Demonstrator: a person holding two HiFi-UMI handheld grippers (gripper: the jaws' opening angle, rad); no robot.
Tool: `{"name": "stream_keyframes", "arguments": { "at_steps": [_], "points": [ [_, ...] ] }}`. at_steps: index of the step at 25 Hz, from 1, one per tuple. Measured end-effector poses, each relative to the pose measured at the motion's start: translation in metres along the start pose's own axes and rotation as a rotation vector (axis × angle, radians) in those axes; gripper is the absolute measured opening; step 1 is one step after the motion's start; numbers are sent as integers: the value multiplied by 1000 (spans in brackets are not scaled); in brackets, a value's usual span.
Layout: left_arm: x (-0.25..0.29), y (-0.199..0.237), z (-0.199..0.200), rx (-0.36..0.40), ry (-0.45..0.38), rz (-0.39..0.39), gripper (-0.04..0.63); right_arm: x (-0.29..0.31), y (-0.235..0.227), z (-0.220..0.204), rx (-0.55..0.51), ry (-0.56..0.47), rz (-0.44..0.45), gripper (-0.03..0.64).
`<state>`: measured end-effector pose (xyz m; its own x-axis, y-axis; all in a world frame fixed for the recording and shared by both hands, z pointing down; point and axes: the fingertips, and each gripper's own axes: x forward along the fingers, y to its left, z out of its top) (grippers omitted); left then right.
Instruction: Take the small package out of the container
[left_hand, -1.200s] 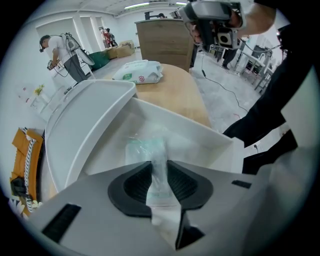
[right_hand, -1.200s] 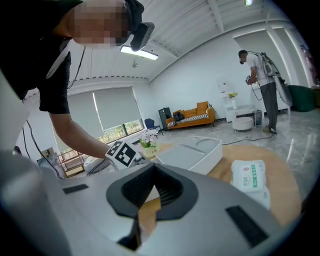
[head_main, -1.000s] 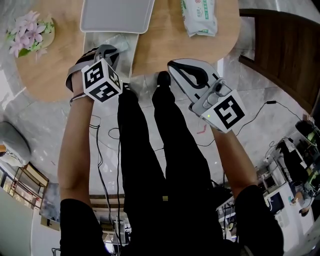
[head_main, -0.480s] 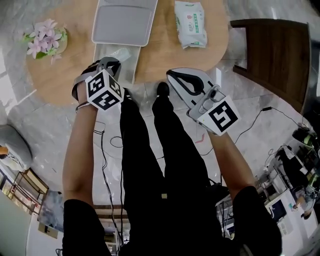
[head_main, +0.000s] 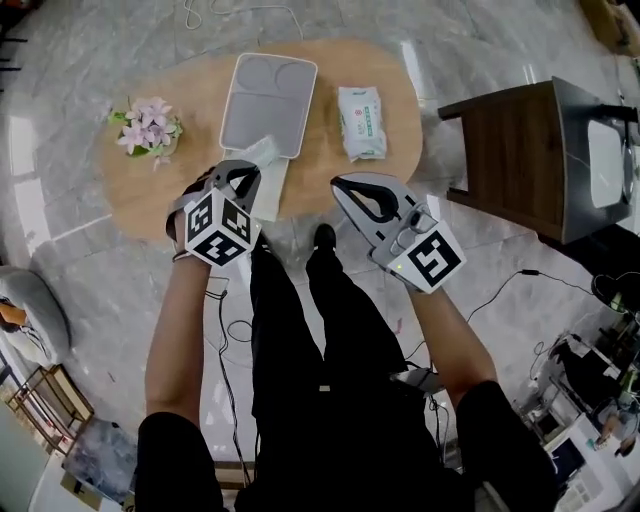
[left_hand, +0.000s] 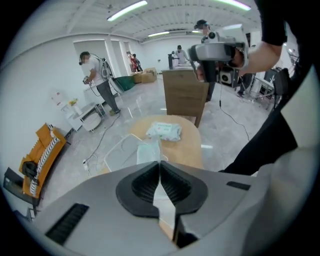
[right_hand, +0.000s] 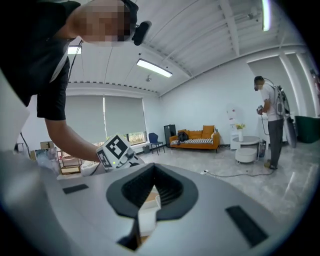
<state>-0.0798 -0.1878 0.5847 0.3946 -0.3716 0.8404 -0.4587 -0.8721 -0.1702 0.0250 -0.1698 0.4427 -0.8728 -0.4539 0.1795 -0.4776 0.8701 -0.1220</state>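
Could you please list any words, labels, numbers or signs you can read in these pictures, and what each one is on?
The wipes pack: green print, too small to read.
Cubes on left gripper and right gripper: square patterns, no words.
The small package: no print visible.
Nothing is readable.
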Motion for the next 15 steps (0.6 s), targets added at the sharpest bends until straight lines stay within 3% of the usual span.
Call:
{"name": "stream_keyframes", "arguments": {
  "at_steps": [9,15],
  "points": [
    [-157,49,118,-56,-249,153,20,-30,13,143,-97,-142,4,11],
    [-268,51,181,-106,-435,234,20,-70,34,229,-157,-214,5,11]
  ]
}}
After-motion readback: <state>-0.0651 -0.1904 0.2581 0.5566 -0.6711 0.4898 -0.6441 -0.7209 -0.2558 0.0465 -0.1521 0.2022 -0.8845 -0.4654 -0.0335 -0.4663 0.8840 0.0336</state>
